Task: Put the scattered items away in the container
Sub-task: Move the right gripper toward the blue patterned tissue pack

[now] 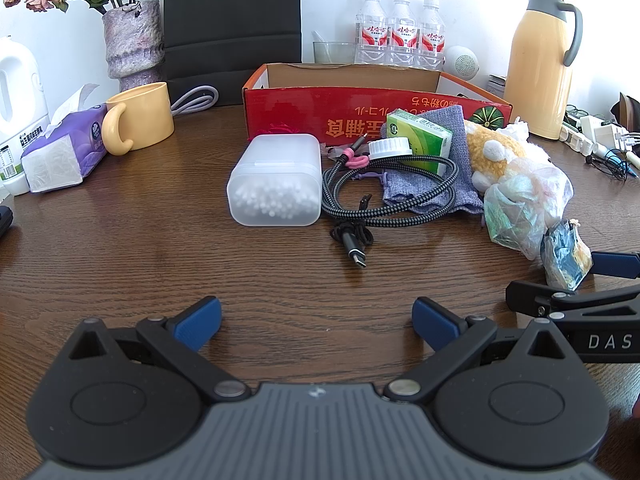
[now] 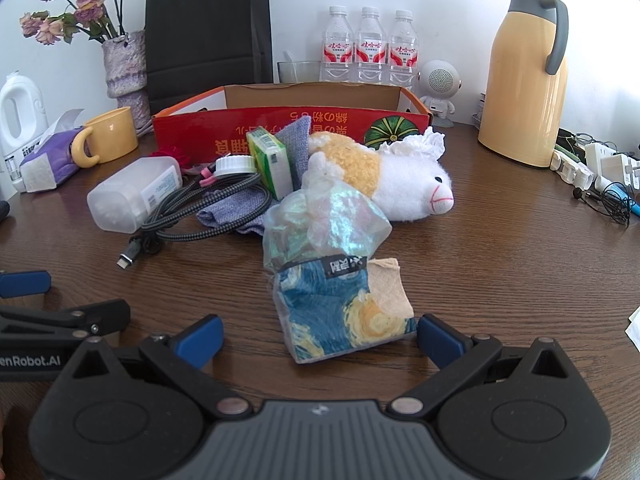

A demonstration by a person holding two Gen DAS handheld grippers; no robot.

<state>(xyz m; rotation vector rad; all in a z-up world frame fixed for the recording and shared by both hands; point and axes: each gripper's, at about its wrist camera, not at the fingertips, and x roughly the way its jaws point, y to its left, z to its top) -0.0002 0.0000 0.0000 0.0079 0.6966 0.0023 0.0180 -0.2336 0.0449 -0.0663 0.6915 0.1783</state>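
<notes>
Crowded by braided cable [image 1: 384, 200], swab box [image 1: 276, 180], plush toy [image 2: 400, 184]. Tilted downward over table [image 1: 120, 248]; left gripper [image 1: 317, 322] and right gripper [image 2: 320, 340] spread fully, gripped nothing.

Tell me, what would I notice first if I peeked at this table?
Probably the fluffy white-and-yellow plush animal lying in front of the red cardboard box, on a messy heap with a braided cable and a green packet. Nearer, a blue swirly-painting pouch sits right by the open right gripper. A big yellow thermos jug stands at the back right.
</notes>
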